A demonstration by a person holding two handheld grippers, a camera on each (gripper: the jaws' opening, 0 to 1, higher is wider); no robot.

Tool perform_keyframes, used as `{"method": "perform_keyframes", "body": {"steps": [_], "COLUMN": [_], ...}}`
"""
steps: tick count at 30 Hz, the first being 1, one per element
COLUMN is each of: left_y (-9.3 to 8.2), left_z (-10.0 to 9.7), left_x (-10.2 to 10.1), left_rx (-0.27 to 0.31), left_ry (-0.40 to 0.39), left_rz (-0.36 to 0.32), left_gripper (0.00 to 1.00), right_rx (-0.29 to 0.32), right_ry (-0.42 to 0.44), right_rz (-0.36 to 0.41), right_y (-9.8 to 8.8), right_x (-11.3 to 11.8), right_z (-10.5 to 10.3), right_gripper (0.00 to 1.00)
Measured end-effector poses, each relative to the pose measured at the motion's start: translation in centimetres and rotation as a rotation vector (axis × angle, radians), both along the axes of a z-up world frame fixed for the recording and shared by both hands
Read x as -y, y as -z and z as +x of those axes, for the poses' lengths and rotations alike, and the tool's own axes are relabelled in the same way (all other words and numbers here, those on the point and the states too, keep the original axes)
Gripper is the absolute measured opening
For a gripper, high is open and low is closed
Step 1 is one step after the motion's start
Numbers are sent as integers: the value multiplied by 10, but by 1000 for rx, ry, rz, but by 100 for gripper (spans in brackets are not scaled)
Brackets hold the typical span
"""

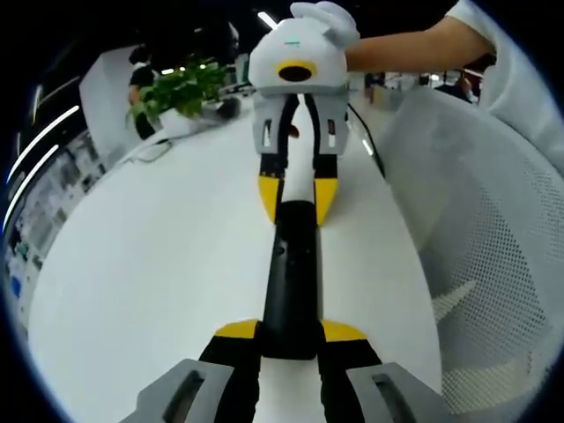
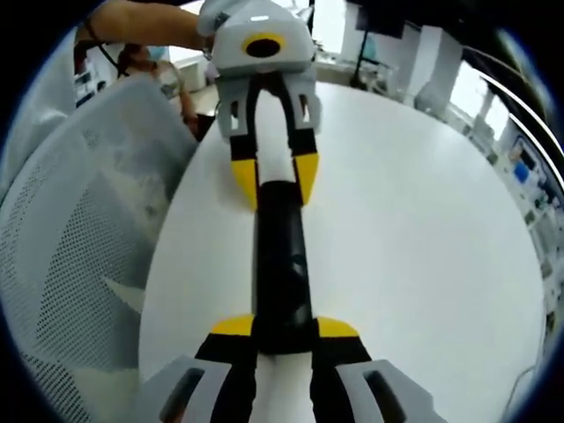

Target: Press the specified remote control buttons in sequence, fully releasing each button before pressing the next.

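A long black remote control (image 1: 289, 286) lies flat on the white counter (image 1: 159, 282), stretched between the two tools. In the left gripper view the left hand-held gripper (image 1: 291, 333) rises from the bottom with its yellow-tipped jaws set on either side of the near end of the remote, clenched against its edges. At the far end the right hand-held gripper (image 1: 297, 196) comes in from the top, its yellow tips flanking a white section at that end of the remote; whether they press on it or merely stand beside it I cannot tell. A gloved hand (image 1: 328, 22) holds that tool from above, with a bare forearm behind it.

The right gripper view gives the mirror arrangement: the right hand-held gripper (image 2: 285, 330) straddles the near end of the remote control (image 2: 280, 264), tips just beside its sides, while the left hand-held gripper (image 2: 274, 176) sits at the far end over the white part.

A white mesh chair (image 1: 493, 264) stands just beside the counter's edge. Well beyond the remote, a leafy green plant (image 1: 181, 88) stands in a white pot (image 1: 172, 122) on the counter; the pot's inside is hidden by leaves.
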State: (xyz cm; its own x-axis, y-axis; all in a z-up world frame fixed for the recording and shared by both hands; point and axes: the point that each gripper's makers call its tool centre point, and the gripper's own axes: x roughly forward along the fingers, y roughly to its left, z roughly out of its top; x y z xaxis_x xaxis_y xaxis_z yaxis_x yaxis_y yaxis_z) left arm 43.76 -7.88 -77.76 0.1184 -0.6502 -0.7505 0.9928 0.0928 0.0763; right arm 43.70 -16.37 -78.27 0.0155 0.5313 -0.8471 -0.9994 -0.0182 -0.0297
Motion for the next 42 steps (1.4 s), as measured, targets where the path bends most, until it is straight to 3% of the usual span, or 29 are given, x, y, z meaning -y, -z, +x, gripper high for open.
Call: {"method": "perform_keyframes", "body": {"steps": [21,42], "left_y": [-15,-39], "left_z": [17,90], "left_x": [-3,-8], "left_rx": [54,139], "left_ry": [-8,9], "left_rz": [14,52], "left_gripper": [23,23], "right_rx": [57,160], "right_ry": [1,13], "right_rz": [20,41], "right_y": [-15,-40], "right_x": [-3,-9], "right_z": [18,89], "right_gripper": [19,19]}}
